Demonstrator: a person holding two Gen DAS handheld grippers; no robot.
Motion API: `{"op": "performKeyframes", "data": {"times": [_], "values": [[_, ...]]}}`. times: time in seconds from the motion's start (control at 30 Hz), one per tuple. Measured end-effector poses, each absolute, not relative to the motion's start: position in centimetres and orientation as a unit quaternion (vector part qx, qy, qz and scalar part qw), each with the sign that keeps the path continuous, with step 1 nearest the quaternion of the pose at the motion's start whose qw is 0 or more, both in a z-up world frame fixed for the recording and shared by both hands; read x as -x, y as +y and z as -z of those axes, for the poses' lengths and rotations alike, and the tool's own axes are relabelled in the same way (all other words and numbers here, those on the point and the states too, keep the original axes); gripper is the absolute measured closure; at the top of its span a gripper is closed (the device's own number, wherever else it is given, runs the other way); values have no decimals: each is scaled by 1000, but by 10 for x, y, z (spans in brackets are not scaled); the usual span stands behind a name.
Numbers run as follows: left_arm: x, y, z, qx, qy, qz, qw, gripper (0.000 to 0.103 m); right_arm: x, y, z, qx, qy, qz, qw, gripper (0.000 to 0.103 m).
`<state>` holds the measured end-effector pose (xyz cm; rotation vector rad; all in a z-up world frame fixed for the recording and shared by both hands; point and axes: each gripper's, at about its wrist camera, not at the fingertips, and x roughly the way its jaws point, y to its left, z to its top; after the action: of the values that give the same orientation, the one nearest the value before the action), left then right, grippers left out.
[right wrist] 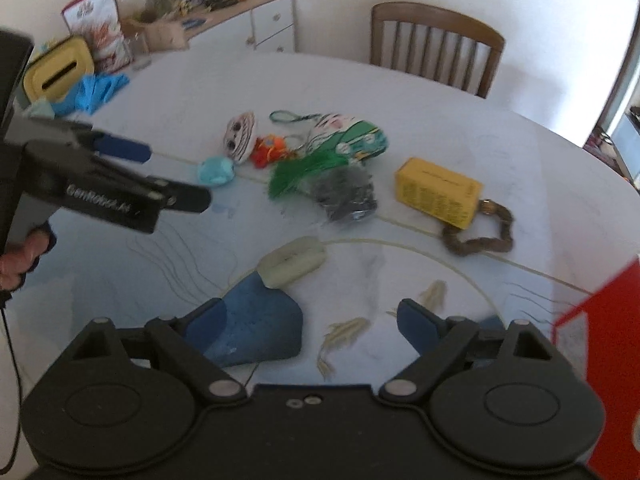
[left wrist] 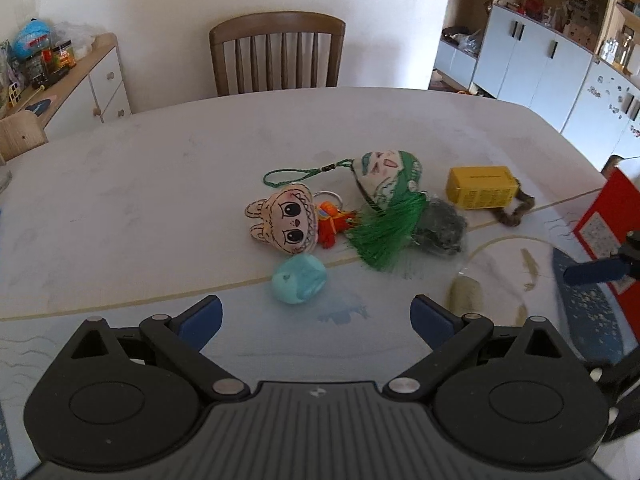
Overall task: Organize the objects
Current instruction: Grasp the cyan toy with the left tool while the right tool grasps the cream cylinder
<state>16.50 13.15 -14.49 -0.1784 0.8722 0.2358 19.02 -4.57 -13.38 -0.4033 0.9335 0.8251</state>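
Both hand-held grippers hang over the table [left wrist: 120,184] with jaws apart and nothing between them: the left hand-held gripper [left wrist: 316,320] just short of the blue lump [left wrist: 298,282], the right hand-held gripper [right wrist: 310,320] nearer the red box [right wrist: 600,320]. Behind the lump lie a doll head [left wrist: 280,218], a green tassel [left wrist: 384,236] and, farther right, a yellow box [left wrist: 482,188]

Clustered toys [left wrist: 344,216] on table [left wrist: 160,200]
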Motion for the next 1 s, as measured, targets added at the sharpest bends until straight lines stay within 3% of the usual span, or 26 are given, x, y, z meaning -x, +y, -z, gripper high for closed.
{"op": "performKeyframes", "data": {"times": [0.5, 0.67, 1.0], "values": [[-184, 144, 170, 103, 416, -150, 891, 4, -212, -10, 159, 196, 428, -417, 778, 27], [-187, 141, 174, 98, 419, -151, 890, 25, -212, -5, 164, 206, 425, -423, 773, 33], [-185, 134, 176, 83, 414, -148, 894, 53, -208, -3, 164, 219, 409, -426, 777, 53]]}}
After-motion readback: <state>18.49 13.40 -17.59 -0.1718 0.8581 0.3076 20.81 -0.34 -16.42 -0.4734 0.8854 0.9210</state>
